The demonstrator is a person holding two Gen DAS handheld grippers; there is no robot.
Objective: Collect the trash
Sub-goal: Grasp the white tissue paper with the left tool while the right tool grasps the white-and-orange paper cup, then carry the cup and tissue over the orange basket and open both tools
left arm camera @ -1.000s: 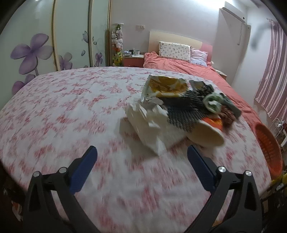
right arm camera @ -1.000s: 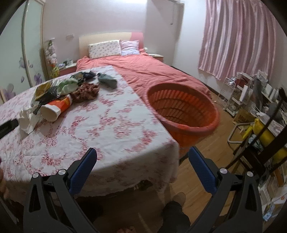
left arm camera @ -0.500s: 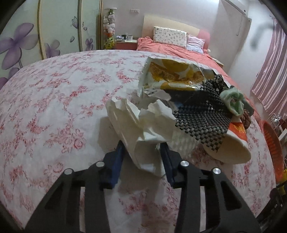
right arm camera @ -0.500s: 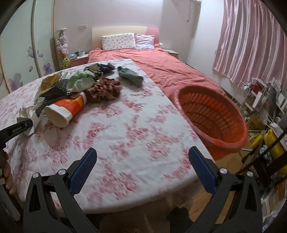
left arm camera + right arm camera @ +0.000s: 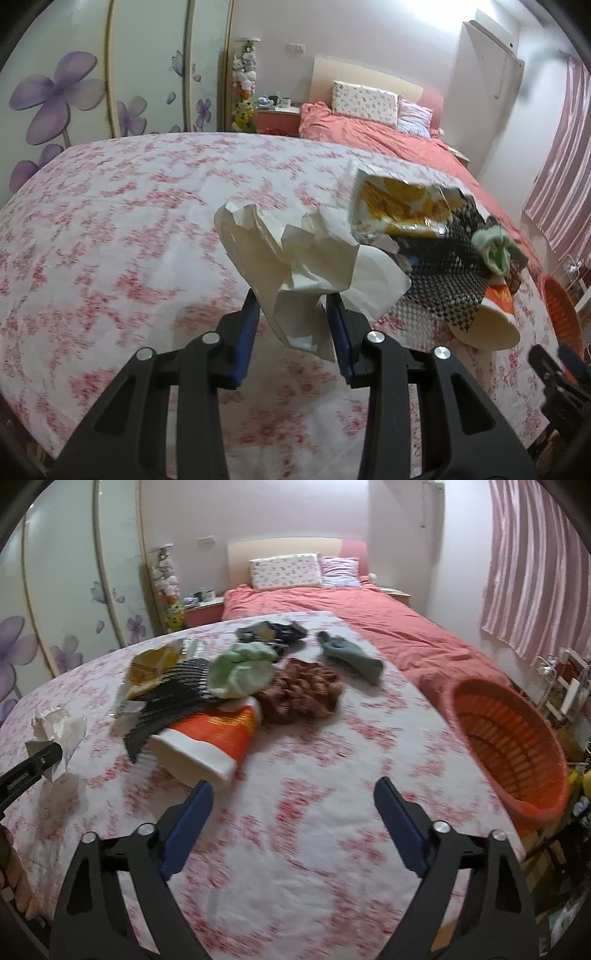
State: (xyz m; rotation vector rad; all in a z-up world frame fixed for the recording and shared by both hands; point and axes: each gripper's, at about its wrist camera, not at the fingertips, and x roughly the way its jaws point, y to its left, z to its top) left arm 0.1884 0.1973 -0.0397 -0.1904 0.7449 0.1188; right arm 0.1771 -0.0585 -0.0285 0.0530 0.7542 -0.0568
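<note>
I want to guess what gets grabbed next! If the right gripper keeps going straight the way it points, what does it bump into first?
Probably the flowery tablecloth first: the right gripper, jaws closing on nothing, points down at bare cloth. The tipped-over orange cup lies just left of that line, so it might brush that; depth is hard to judge.

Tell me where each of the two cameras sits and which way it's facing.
Left wrist: sits on the left gripper, looking down along its fingers, shut on crumpled white paper, toward the bed.
Right wrist: sits on the right gripper, fingers closing with nothing between them, aimed at the paper cup; a hand shows lower left.
Shared: floral tablecloth, cup, orange basket, paper.
</note>
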